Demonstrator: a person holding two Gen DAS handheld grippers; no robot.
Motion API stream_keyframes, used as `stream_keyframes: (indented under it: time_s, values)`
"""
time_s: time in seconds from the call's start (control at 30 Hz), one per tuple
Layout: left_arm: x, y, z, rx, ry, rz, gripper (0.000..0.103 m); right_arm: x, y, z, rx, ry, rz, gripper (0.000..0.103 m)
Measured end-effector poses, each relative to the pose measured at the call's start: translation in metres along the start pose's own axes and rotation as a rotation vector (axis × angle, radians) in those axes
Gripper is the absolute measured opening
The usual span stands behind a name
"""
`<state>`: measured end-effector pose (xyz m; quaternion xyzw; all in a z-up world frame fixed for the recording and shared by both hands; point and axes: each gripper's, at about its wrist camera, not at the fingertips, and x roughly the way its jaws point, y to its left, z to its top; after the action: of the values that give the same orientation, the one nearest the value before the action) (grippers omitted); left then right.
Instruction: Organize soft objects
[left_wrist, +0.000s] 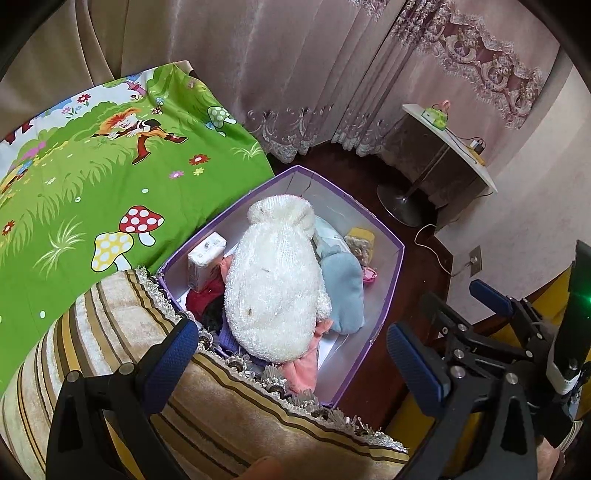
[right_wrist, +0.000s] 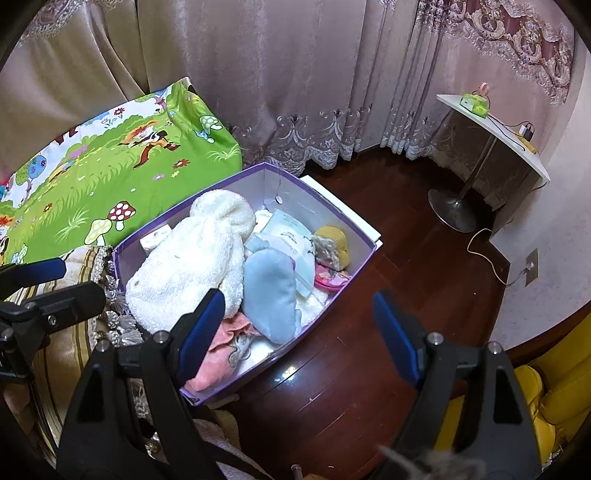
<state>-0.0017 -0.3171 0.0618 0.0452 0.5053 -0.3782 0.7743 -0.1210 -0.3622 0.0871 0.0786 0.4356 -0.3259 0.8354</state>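
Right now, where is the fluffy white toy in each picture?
Left wrist view: the white toy lies in the middle of the purple box, between the open left gripper's fingers.
Right wrist view: it lies at the box's left side, above the open right gripper's left finger.
Shared landmark: the blue soft thing lies right beside it in both.
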Motion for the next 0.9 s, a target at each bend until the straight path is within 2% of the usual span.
stream_keyframes:
  time_s: [0.9]
  values:
    - [0.0049,-0.0003,-0.0012,0.007,0.029,-0.004,0.103,-0.0009,0.0003,0.0008,0.000,0.002,0.002,0.084]
